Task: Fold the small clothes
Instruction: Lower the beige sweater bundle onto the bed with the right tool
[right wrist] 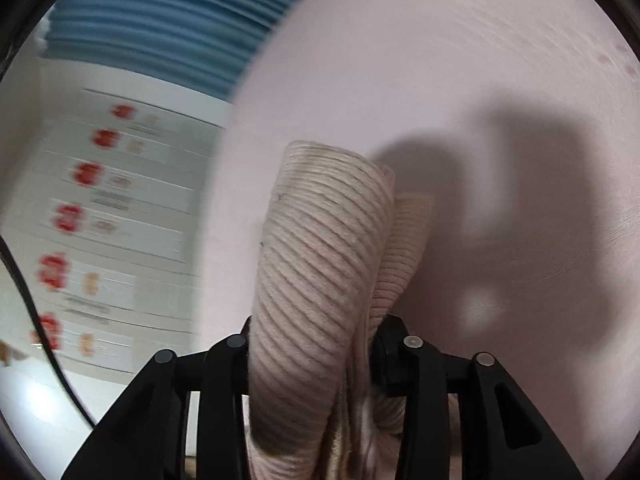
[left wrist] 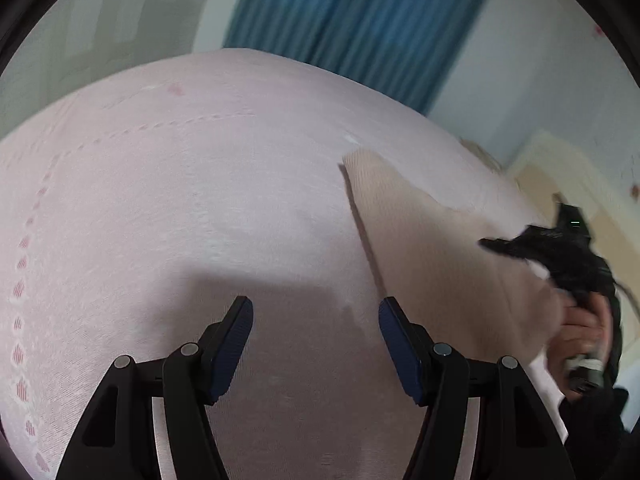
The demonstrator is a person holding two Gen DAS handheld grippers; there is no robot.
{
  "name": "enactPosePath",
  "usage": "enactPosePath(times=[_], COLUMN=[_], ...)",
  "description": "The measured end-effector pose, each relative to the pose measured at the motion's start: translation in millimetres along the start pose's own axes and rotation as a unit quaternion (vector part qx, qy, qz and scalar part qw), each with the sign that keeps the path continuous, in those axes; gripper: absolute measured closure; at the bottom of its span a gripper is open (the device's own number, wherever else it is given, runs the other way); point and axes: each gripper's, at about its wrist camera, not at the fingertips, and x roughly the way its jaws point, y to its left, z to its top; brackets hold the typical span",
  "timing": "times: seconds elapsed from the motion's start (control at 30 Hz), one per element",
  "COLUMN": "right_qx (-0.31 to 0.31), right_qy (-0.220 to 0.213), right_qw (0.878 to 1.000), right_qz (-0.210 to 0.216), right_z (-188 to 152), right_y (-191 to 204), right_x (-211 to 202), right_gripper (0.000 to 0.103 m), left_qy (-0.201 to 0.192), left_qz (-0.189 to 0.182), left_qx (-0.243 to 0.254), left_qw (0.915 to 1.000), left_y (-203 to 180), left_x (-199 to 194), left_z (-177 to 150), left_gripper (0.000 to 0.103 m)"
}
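right gripper carries the beige ribbed garment over the pink bedsheet

the right gripper (right wrist: 316, 360) is clamped on a bunched fold of the beige ribbed garment (right wrist: 320, 264), whose long axis runs forward from its jaws. from the left gripper (left wrist: 316, 340), spread wide and empty above the pink bedsheet (left wrist: 180, 200), the cloth lies to the right with its long edge angled away. the right hand is the nearer.

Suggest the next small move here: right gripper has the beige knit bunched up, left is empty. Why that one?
Probably bring the left gripper across to the knit's free left edge. Its jaws stand open over bare pink sheet, holding nothing, while the right gripper has the cloth bunched between its fingers. A second grip would let the piece be spread flat before folding.
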Motion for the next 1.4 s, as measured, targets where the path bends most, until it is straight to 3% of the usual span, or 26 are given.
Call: enactPosePath(times=[0.03,0.1,0.3,0.37,0.43,0.53,0.57,0.63,0.67,0.77,0.8,0.83,0.97,1.07,1.13,1.2,1.3,1.4], right_qx=[-0.005,-0.015,-0.082,-0.094,-0.129,-0.161,-0.174,-0.205,-0.217,-0.229,-0.231,-0.235,-0.232,-0.211,-0.205,-0.198,-0.181,-0.168], right_qy=[0.008,0.014,-0.073,-0.073,-0.075,-0.099,-0.099,-0.101,-0.108,-0.118,-0.124,-0.126,-0.091,-0.094,-0.115,-0.133,-0.128,-0.133], right_qw=[1.0,0.998,0.993,0.991,0.987,0.982,0.979,0.971,0.968,0.966,0.961,0.961,0.967,0.972,0.972,0.97,0.974,0.976], right_qz=[0.015,0.055,0.046,0.065,0.051,-0.009,-0.027,-0.066,-0.072,0.037,0.083,0.08,-0.056,-0.032,-0.029,-0.047,-0.046,-0.047], right_z=[6.5,11.6,-22.4,-34.0,-39.3,-40.0,-38.7,-33.3,-31.7,-26.3,-23.9,-22.6,-15.1,-10.3,-5.5,-3.9,0.7,-2.5], right_y=[-8.7,-22.9,-18.7,-8.9,8.0,22.1,26.6,33.0,36.2,36.7,36.6,36.2,15.1,11.9,13.4,8.4,2.3,5.2], right_x=[1.8,-11.0,-79.8,-91.2,-90.7,-78.4,-68.6,-54.1,-48.7,-58.9,-68.0,-68.9,-41.5,-47.1,-53.1,-62.0,-61.3,-59.6], right_gripper=[0.051,0.05,0.047,0.047,0.047,0.048,0.051,0.083,0.085,0.092,0.092,0.092,0.089,0.083,0.066,0.06,0.06,0.06], left_qy=[0.003,0.014,0.034,0.021,0.006,-0.013,-0.023,-0.032,-0.039,-0.047,-0.048,-0.046,0.0,0.004,0.018,0.024,0.011,0.012], left_qz=[-0.001,-0.007,-0.002,-0.009,-0.017,-0.016,-0.013,-0.01,-0.009,-0.023,-0.021,-0.021,-0.03,-0.037,-0.043,-0.024,-0.011,-0.02], left_qx=[0.012,0.029,0.068,0.07,0.068,0.075,0.074,0.062,0.05,0.041,0.036,0.032,-0.003,-0.007,0.0,0.023,0.05,0.038], left_qw=[0.9999,0.9995,0.9971,0.9973,0.9975,0.997,0.9969,0.9975,0.998,0.9978,0.998,0.9982,0.9995,0.9993,0.9989,0.9991,0.9987,0.999], left_y=[-6.4,-19.6,-45.6,-52.5,-57.6,-68.3,-72.5,-76.8,-77.4,-75.4,-72.5,-69.6,-56.6,-59.3,-64.9,-72.5,-76.1,-67.1], left_x=[2.5,8.9,16.3,11.4,9.4,18.9,27.1,37.8,47.0,60.6,64.7,69.4,92.8,93.6,94.7,93.6,86.4,82.6], left_z=[0.0,0.8,-6.4,-0.6,10.3,40.3,55.4,70.1,80.3,84.4,79.3,76.0,63.4,61.1,57.1,49.1,45.0,47.2], left_gripper=[0.04,0.04,0.04,0.04,0.04,0.04,0.04,0.04,0.04,0.04,0.04,0.04,0.04,0.04,0.04,0.039,0.038,0.037])
